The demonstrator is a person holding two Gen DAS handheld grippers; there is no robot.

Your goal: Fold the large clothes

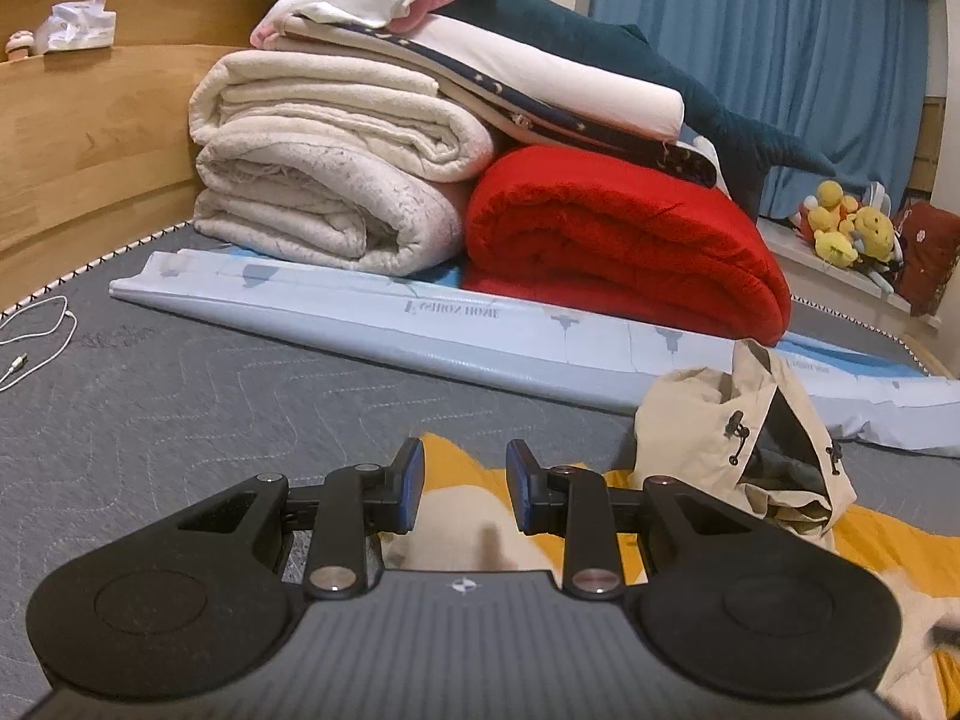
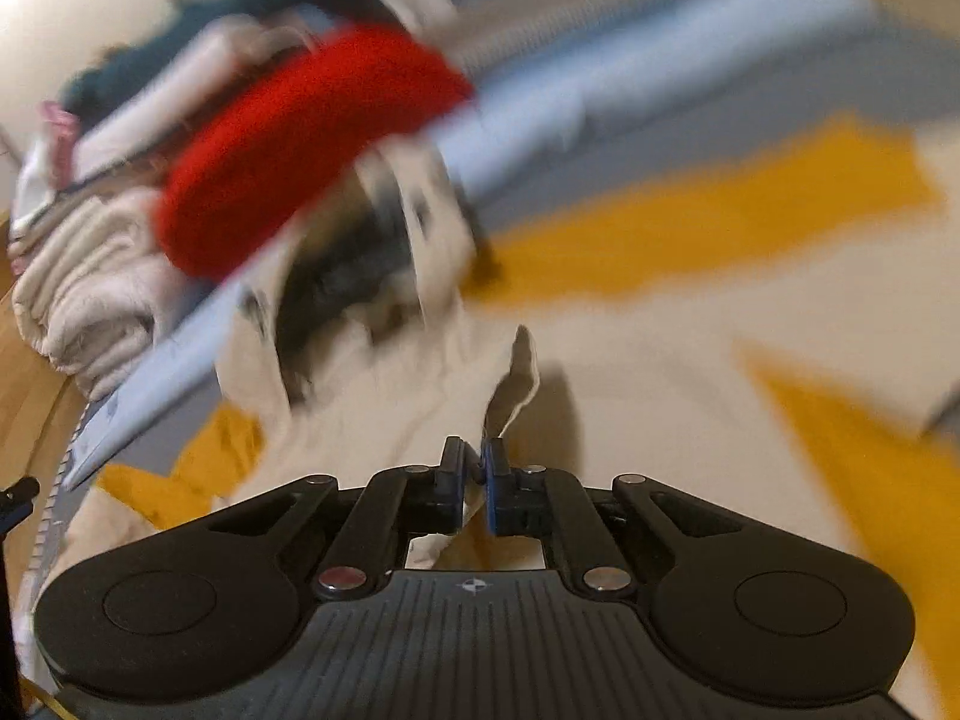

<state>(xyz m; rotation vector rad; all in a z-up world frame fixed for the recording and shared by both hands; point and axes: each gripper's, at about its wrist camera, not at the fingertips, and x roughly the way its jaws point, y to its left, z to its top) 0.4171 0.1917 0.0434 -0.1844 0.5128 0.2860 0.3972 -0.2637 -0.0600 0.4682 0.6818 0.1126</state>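
A large beige jacket with yellow panels (image 2: 690, 324) lies spread on the grey mattress (image 1: 180, 396). Its hood (image 1: 738, 444) stands up with the dark lining showing. In the right wrist view, which is blurred, my right gripper (image 2: 477, 468) is shut on a fold of the beige cloth, and a peak of fabric (image 2: 516, 384) rises from between the pads. My left gripper (image 1: 465, 480) hovers low over the jacket's beige and yellow cloth left of the hood. Its jaws stand apart with a clear gap and pinch nothing.
Beyond the jacket lies a long light-blue folded mat (image 1: 420, 324). Behind it are stacked cream blankets (image 1: 336, 180) and a red blanket (image 1: 618, 240). A wooden headboard (image 1: 90, 120) bounds the left, with a white cable (image 1: 36, 342) near it. Plush toys (image 1: 846, 228) sit far right.
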